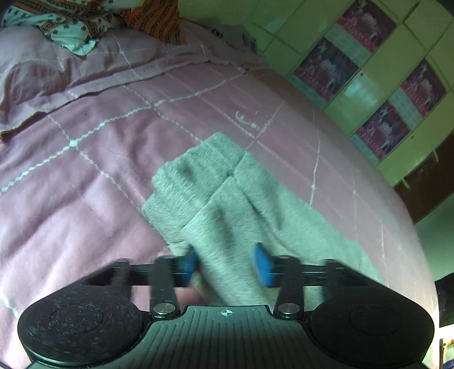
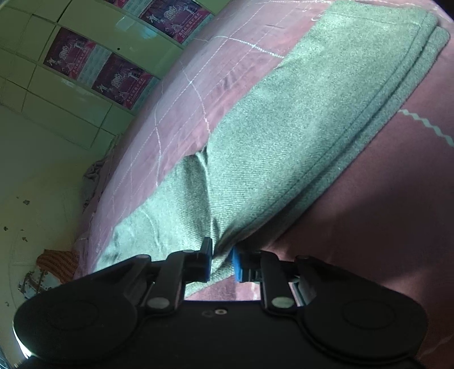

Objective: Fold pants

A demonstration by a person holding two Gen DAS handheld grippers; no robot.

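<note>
grey knit pants lie lengthwise on the pink bedspread, legs stacked, near end bunched and lifted.

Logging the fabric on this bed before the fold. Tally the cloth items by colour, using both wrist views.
Grey: 1, the pants, held in both grippers' jaws
Pink: 1, the bedspread
Turquoise patterned: 1, the cloth at the far end
Orange patterned: 1, the cloth beside it
Total: 4
</note>
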